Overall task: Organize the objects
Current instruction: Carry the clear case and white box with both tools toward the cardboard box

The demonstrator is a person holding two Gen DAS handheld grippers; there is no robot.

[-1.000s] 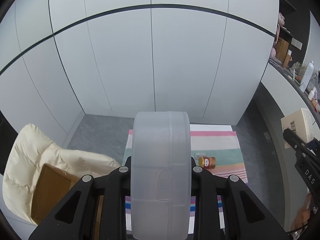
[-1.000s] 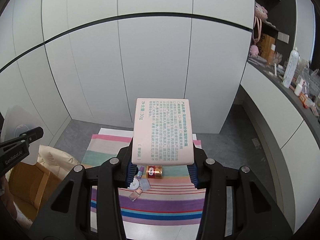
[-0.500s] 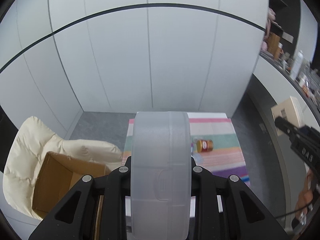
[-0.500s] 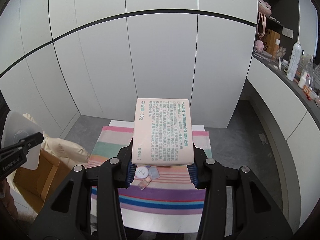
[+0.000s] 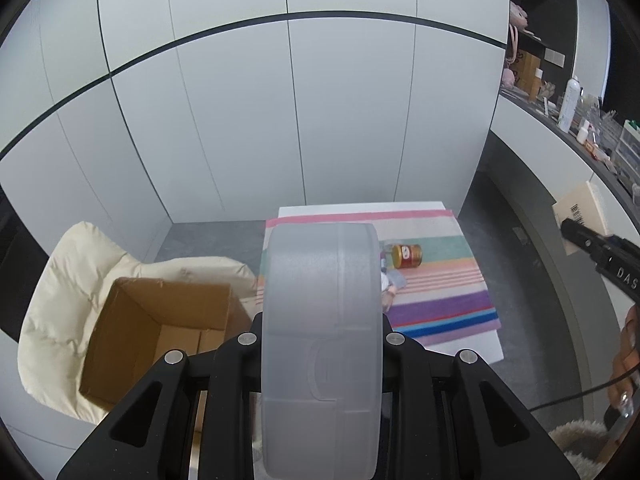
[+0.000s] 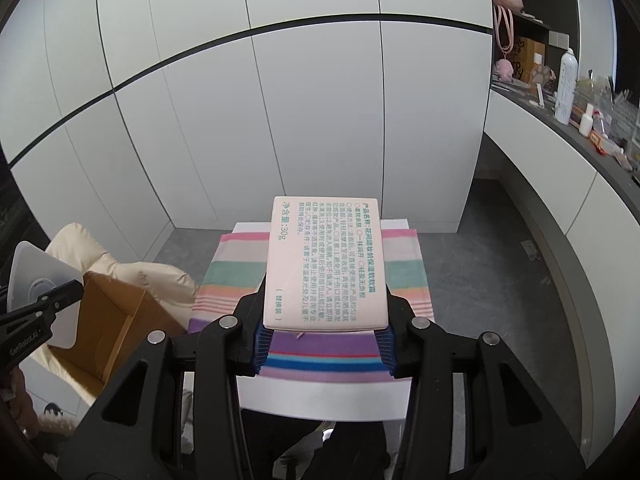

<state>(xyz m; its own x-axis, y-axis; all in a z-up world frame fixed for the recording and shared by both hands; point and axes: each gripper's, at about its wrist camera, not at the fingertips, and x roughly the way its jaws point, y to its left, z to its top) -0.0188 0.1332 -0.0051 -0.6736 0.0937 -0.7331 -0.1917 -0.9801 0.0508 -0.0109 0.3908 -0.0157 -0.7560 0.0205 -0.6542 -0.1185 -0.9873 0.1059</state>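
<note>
White cabinet fronts behind, cardboard box (image 5: 160, 344) now swung in lower-left of left gripper (image 5: 320, 344), clamped on frosted case (image 5: 320, 344). Right gripper (image 6: 324, 340) pinches pink carton (image 6: 326, 264); drop-off looks close.

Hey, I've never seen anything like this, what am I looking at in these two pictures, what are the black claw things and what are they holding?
There is no robot here: a person holds a two-finger clamp in each hand, with a wide-angle camera looking along its fingers. One picture comes from each clamp.

The left gripper is shut on a frosted plastic case, seen edge-on. The right gripper is shut on a pale pink box printed with green text.

Below them stands a small table under a striped cloth. On the cloth lie a red can with a gold lid and a few small items too hidden to name. Left of the table, an open cardboard box sits on a cream padded chair.
</note>
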